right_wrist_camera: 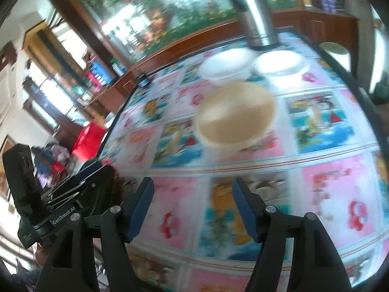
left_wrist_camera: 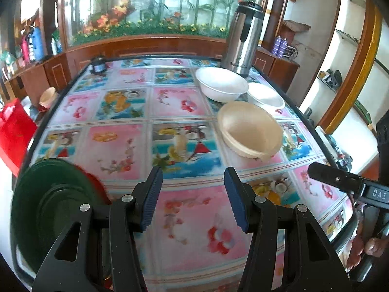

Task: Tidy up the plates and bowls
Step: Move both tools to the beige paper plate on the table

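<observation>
A stack of beige bowls (left_wrist_camera: 250,131) sits right of centre on the patterned table (left_wrist_camera: 121,146); it also shows in the right wrist view (right_wrist_camera: 235,114), blurred. Two white bowls stand behind it, one large (left_wrist_camera: 222,85) (right_wrist_camera: 227,67) and one smaller (left_wrist_camera: 266,95) (right_wrist_camera: 280,64). A dark green plate (left_wrist_camera: 48,204) lies on a red one at the near left corner. My left gripper (left_wrist_camera: 193,199) is open and empty above the near table, just right of the green plate. My right gripper (right_wrist_camera: 193,209) is open and empty above the near table.
A steel thermos jug (left_wrist_camera: 243,39) (right_wrist_camera: 255,9) stands at the far right of the table behind the white bowls. A small dark jar (left_wrist_camera: 98,67) sits at the far left corner. A red bag (left_wrist_camera: 14,131) hangs off the left side. Wooden cabinets surround the table.
</observation>
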{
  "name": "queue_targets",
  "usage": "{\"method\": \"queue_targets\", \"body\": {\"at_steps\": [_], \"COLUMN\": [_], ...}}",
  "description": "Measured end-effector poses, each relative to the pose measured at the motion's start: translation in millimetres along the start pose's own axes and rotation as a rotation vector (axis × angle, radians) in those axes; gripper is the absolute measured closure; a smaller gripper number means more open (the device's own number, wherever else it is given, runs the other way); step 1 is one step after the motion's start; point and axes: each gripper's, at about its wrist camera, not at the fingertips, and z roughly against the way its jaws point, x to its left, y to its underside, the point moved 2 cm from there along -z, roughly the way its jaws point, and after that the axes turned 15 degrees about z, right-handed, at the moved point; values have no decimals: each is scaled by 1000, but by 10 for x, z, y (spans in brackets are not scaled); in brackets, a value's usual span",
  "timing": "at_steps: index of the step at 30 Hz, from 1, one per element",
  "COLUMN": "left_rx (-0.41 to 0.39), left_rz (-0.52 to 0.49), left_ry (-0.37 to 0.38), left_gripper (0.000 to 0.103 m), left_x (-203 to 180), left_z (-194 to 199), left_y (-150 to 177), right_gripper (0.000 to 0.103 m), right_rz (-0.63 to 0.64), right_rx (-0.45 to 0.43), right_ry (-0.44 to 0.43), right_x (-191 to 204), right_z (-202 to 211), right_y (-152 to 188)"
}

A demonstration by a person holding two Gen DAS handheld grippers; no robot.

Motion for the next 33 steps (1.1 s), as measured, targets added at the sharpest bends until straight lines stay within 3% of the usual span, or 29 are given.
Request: {"method": "queue_targets", "body": {"at_steps": [9, 28, 33], "left_rx": [40, 104, 129], "left_rz": [47, 81, 92], "left_ry": [-11, -89, -105], "left_gripper": [50, 50, 50], "left_x": [-315, -630, -629], "left_z": [-426, -1189, -1356], "left_y": [-139, -396, -412], "right_gripper": [34, 34, 46], "right_rz": [-83, 29, 30], "right_rx": [7, 106, 138], "right_ry": [44, 115, 96], "right_x": [-523, -796, -852], "right_z": [-29, -587, -757], "right_y": [-73, -539, -557]}}
